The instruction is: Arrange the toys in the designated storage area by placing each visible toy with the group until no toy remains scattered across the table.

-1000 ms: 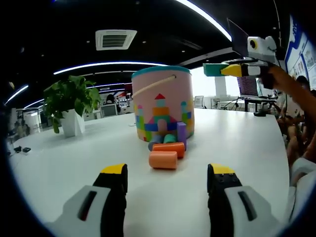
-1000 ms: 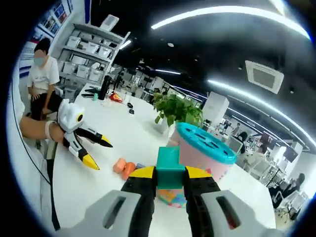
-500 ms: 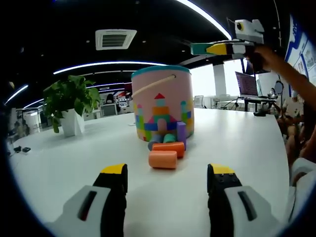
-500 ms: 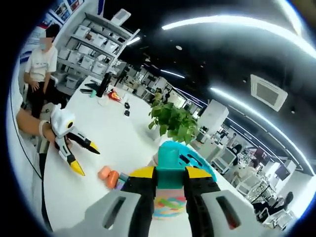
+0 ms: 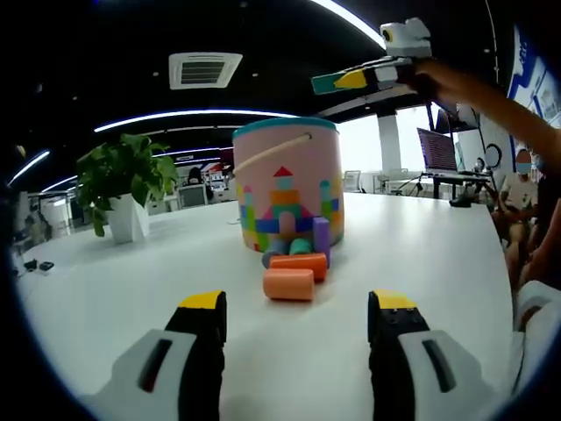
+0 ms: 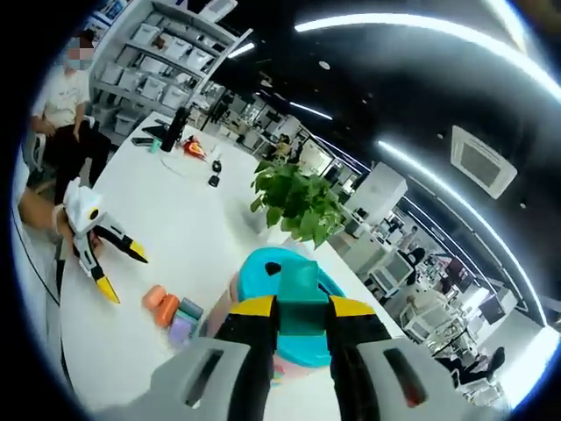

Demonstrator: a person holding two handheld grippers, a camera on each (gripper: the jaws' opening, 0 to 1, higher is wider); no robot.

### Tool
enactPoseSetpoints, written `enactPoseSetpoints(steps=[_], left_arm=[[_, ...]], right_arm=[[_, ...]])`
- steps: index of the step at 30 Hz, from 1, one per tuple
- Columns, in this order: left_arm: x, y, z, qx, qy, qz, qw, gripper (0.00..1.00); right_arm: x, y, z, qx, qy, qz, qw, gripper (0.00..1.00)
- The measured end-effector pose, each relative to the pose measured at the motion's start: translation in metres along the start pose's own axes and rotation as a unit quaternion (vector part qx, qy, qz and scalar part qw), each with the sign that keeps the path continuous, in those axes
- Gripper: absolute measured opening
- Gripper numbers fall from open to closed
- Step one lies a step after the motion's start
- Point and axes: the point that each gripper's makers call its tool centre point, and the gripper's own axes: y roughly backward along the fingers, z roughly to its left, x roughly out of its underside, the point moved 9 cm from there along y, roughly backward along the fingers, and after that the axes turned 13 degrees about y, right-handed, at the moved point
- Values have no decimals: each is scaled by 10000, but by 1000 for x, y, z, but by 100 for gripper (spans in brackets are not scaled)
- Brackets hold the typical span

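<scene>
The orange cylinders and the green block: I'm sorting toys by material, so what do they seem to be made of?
The orange cylinders look like soft foam: matte, no glare, slightly rounded edges. The green block, held in the right gripper, has the same dull, even surface, so probably foam too, though painted wood cannot be ruled out. The bucket behind looks like printed card or plastic with a smooth lid.

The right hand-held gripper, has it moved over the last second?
Yes. In the left gripper view the right hand-held gripper with its teal block has risen and shifted left, toward above the pink bucket.
</scene>
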Motion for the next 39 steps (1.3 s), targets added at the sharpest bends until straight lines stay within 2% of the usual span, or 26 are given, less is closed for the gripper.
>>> enactPoseSetpoints(steps=[3,9,12,15,19,21,25,27,29,32,33,34,36,39], left_arm=[[0,1,-1,5,12,1,10000,67],[-1,0,0,26,0,-6,10000,67],[-1,-1,0,40,10,-8,10000,67],[-1,0,0,45,9,-13,10000,67],[-1,-1,1,53,14,-11,10000,67],[-2,-2,3,57,17,-12,10000,67],[-3,-3,4,78,35,-28,10000,67],[-3,-3,4,89,32,-29,10000,67],[-3,-3,4,101,30,-31,9999,67],[-3,-3,3,121,29,-32,9999,67],[-3,-3,3,130,30,-32,9999,67],[-4,-4,4,140,33,-35,9999,67],[-4,-5,7,153,43,-44,9999,67],[-4,-7,9,162,36,-46,9999,67]], right_arm=[[3,-8,-2,-150,346,266,9989,21],[-1,-27,-13,-420,744,620,9944,21],[-4,-38,-20,-531,1117,785,9892,21],[-8,-51,-25,-610,1188,989,9861,21],[-15,-69,-24,-985,1691,1078,9747,21],[-18,-81,-22,-1272,2156,1327,9590,21],[-20,-95,-16,-1643,2736,1608,9340,21],[-19,-102,-14,-1848,2783,1721,9267,21],[-21,-106,-12,-2015,2962,1817,9158,21],[-22,-112,-13,-2153,3062,1964,9063,21],[-21,-117,-14,-2307,3150,2052,8975,21],[-21,-120,-14,-2392,3201,2092,8925,21],[-21,-125,-15,-2505,3190,2138,8887,21],[-22,-132,-19,-2746,3221,2230,8781,21]])
